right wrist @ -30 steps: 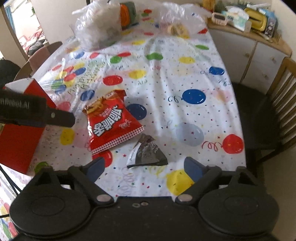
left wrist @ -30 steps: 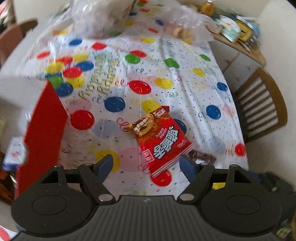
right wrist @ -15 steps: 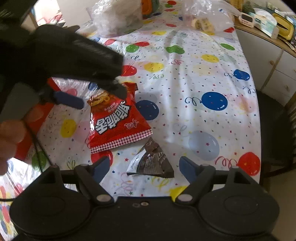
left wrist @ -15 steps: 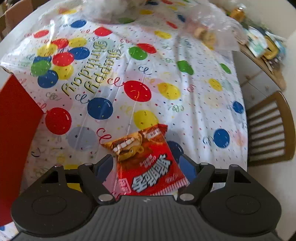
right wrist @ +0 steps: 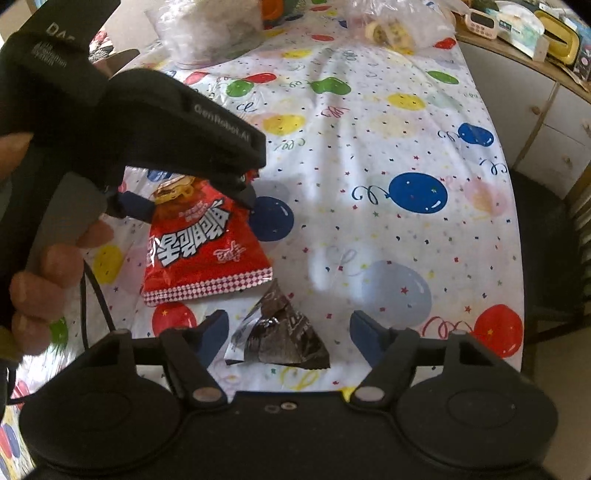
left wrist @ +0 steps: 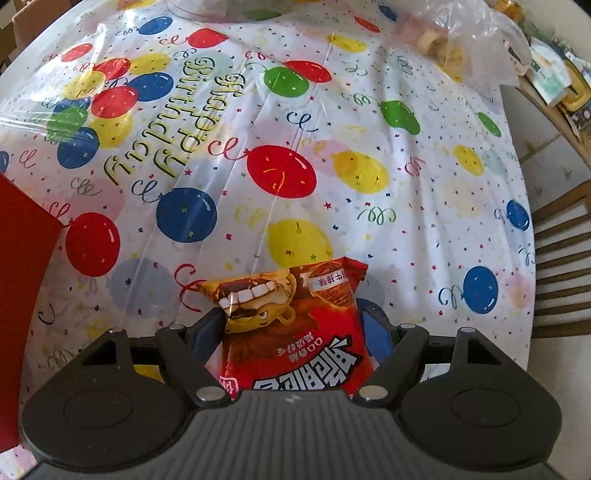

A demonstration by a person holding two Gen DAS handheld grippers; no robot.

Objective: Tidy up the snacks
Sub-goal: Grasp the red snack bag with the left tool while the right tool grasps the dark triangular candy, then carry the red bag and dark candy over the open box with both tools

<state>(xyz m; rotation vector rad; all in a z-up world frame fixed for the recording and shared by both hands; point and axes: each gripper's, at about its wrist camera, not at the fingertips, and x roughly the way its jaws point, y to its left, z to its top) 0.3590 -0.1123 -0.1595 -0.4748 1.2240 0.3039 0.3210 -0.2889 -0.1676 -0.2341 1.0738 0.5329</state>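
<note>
Straddling the red bag, left claw sits apart, one finger at each edge, bag flat on the tablecloth. Close squarely across the puffed middle, not the crimp. Right claw, also apart, hovers over the dark packet.

One red snack bag; one dark triangular packet; two clear plastic bags.

Place: a home dining room
Table: balloon-print "Happy Birthday" tablecloth fills the frame centre
Seating: wooden slat-back chair at right edge
Storage: white cabinet, upper right; cluttered countertop above
</note>
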